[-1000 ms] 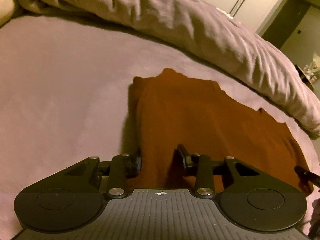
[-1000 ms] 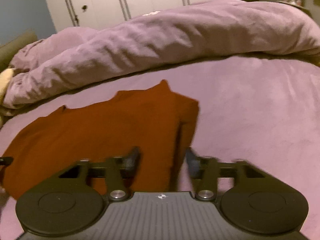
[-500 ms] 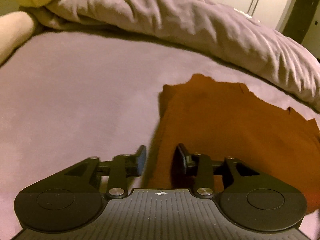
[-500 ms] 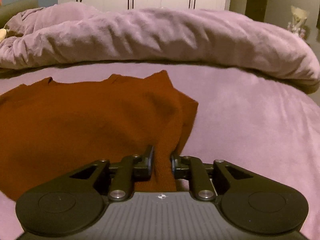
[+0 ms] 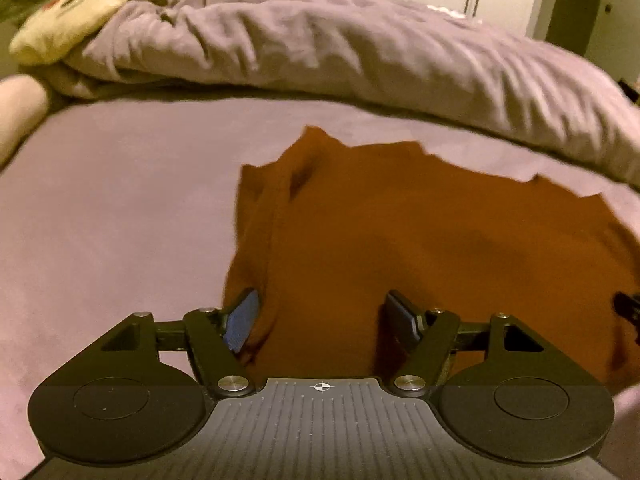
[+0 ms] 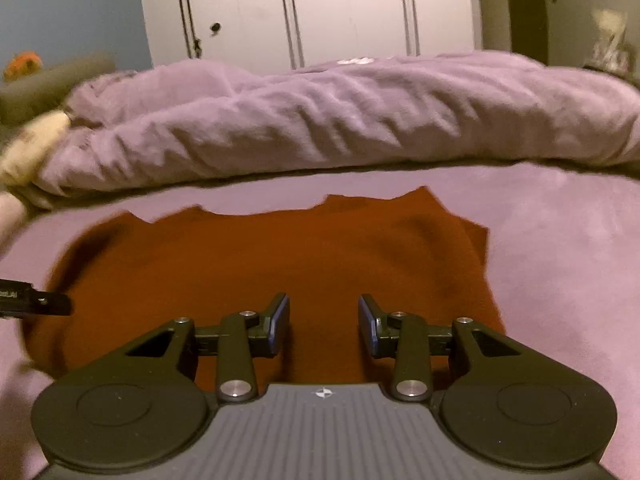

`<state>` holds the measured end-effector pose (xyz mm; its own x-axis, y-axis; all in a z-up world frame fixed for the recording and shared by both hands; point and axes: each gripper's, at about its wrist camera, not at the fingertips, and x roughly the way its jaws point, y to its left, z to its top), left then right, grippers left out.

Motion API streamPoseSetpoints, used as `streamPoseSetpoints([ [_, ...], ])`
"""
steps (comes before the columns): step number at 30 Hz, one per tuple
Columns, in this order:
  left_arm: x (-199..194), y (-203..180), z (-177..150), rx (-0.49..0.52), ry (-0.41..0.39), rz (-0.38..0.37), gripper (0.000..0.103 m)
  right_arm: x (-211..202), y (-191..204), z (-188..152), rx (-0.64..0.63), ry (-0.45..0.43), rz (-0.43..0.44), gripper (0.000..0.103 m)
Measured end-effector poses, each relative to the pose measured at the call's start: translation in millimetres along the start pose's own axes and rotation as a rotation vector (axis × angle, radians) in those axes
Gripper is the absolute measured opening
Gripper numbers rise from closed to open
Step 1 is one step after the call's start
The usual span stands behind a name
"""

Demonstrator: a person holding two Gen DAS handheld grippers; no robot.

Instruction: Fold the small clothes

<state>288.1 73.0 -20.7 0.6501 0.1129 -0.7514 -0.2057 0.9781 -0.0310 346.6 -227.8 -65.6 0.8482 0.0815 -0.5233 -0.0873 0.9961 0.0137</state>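
Note:
A rust-brown garment (image 5: 400, 240) lies spread on the purple bed sheet (image 5: 120, 200), its left side folded inward; it also shows in the right wrist view (image 6: 280, 264). My left gripper (image 5: 324, 316) is open over the garment's near left edge, with cloth between its spread fingers. My right gripper (image 6: 323, 322) is open over the garment's near right part. The tip of the left gripper shows at the left edge of the right wrist view (image 6: 36, 302), and the tip of the right gripper at the right edge of the left wrist view (image 5: 628, 308).
A bunched purple duvet (image 6: 340, 120) lies across the far side of the bed. A cream plush toy (image 5: 68, 16) sits at the far left. White wardrobe doors (image 6: 312, 12) stand behind the bed.
Both grippers have opened wide after being nearly closed on the garment's near edges. Both have shifted toward the garment's middle, and the cloth has settled on the sheet.

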Motion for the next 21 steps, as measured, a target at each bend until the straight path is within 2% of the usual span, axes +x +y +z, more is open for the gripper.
streamPoseSetpoints([
  [1,4,2,1,0.001,0.005,0.015,0.076,7,-5,-5,-0.016,0.012,-0.034,0.036],
  [3,14,10,0,-0.026,0.036,0.035,0.08,12,-13,-14,-0.047,-0.012,-0.036,0.037],
  [8,28,30,-6,-0.108,0.052,-0.001,0.088,16,-15,-18,-0.121,-0.044,-0.057,0.042],
  [12,30,34,-6,-0.108,0.055,-0.011,0.091,17,-17,-17,-0.112,-0.043,-0.065,0.052],
  [17,24,53,-5,-0.196,0.088,-0.048,0.091,9,-23,-7,-0.067,-0.019,-0.087,0.052],
  [21,24,80,-5,-0.267,0.104,-0.091,0.091,2,-36,-15,-0.049,-0.003,-0.122,0.052],
])
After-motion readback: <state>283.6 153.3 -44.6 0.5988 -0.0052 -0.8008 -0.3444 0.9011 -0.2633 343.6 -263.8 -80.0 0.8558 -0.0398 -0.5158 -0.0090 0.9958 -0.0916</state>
